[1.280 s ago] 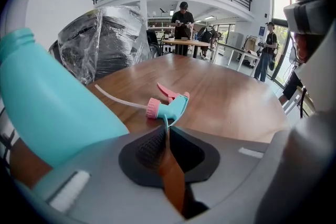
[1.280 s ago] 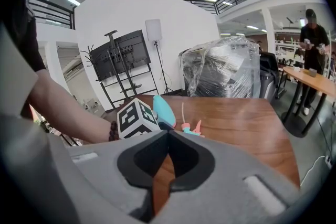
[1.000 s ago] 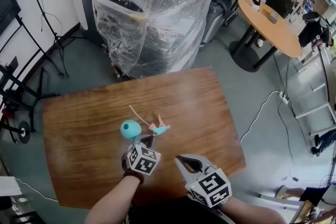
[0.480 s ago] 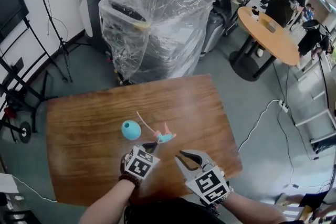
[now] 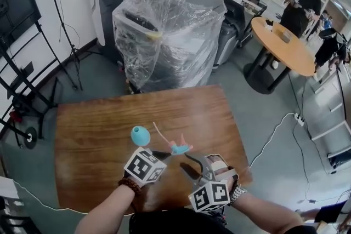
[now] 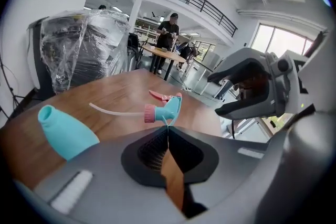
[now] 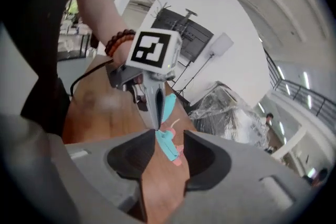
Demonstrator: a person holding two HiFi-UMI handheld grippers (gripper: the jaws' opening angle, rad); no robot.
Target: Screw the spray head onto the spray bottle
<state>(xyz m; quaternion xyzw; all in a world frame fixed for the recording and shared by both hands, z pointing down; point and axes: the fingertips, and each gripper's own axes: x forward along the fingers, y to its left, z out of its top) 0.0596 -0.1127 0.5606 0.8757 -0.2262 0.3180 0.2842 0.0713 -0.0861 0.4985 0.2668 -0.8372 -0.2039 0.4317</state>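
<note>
A teal spray bottle (image 5: pixel 140 135) without a head sits on the wooden table (image 5: pixel 88 134); the left gripper view has it at lower left (image 6: pixel 65 131). My left gripper (image 5: pixel 164 154) is shut on the teal and pink spray head (image 5: pixel 180 148), pinching a thin part of its body at the very tips. The head hangs above the table with its white tube (image 6: pixel 113 110) trailing toward the bottle. My right gripper (image 5: pixel 200 164) is just right of it. Its jaws have just been opening and stand apart with nothing between them; the spray head (image 7: pixel 169 147) shows beyond them.
A plastic-wrapped machine (image 5: pixel 164 30) stands beyond the table's far edge. A round wooden table (image 5: pixel 282 41) with people beside it is at the back right. A stand (image 5: pixel 22 90) is on the left and a white cable (image 5: pixel 274 118) lies on the floor to the right.
My left gripper has lifted the spray head away from the bottle and toward the right gripper. My right gripper has rolled in place and its jaws have parted.
</note>
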